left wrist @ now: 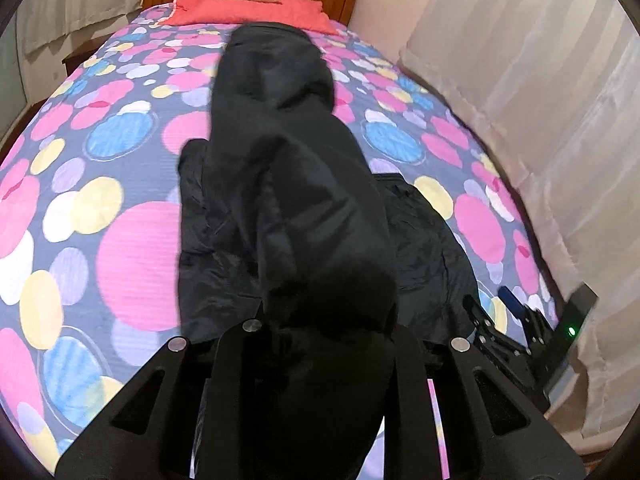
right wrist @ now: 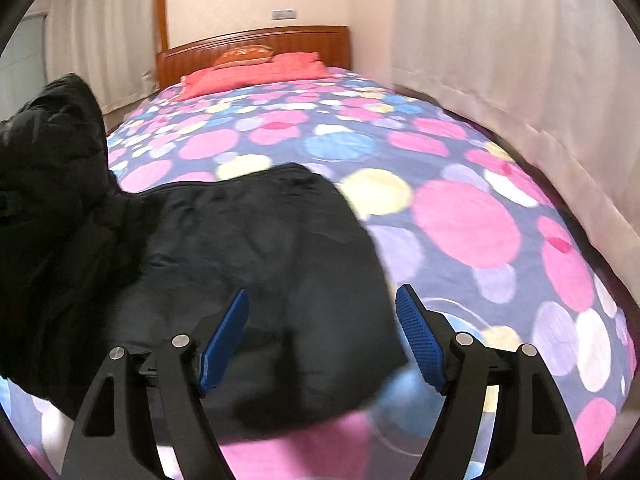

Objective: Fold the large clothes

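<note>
In my left wrist view the left gripper [left wrist: 320, 344] has its fingers closed on a thick bunch of the black jacket [left wrist: 280, 184]; the cloth swallows the fingertips, so I see only the black arms on either side pressing into it. From that pinch the fabric rises and stretches away from me as one long dark fold toward the head of the bed, hanging above the bedspread [left wrist: 100, 200]. The rest of the jacket lies crumpled flat beneath it near the foot edge of the bed, slightly shiny and wrinkled.

In my right wrist view the right gripper [right wrist: 322, 340] has its fingers spread wide, the blue ribbed pads [right wrist: 418, 344] apart with nothing between them. It hovers over a flat panel of the jacket [right wrist: 256, 248] lying near the bed's foot edge. To the left, more of the jacket bulks up in a raised heap and hides that side of the bed.

The right gripper [left wrist: 516, 320] also shows at the lower right of the left view, just beside the jacket's edge.

Farther off, the bedspread with pink, blue and yellow circles runs bare to a red pillow [right wrist: 256, 70] against the wooden headboard [right wrist: 256, 46]. Pale curtains [right wrist: 520, 80] hang along the bed's right edge.
</note>
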Action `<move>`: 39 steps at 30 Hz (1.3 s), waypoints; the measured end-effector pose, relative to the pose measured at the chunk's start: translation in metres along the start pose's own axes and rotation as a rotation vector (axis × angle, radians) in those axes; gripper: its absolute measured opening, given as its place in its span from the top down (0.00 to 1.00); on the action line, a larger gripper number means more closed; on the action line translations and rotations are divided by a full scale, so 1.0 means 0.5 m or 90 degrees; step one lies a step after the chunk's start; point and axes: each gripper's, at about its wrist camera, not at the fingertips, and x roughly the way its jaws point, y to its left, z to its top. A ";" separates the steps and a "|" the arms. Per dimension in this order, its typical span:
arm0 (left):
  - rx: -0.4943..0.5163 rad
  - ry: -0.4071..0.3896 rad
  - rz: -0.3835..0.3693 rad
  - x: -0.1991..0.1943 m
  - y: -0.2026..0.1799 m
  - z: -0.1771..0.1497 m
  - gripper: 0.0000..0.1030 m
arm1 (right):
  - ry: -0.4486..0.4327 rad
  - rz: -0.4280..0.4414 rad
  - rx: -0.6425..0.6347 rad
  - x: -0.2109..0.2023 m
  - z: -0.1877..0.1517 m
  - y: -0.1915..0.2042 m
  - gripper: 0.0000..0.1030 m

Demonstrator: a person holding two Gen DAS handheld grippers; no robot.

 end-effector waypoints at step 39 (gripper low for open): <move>0.036 -0.005 -0.041 0.178 -0.254 -0.068 0.41 | 0.042 -0.074 0.079 0.002 -0.068 -0.154 0.28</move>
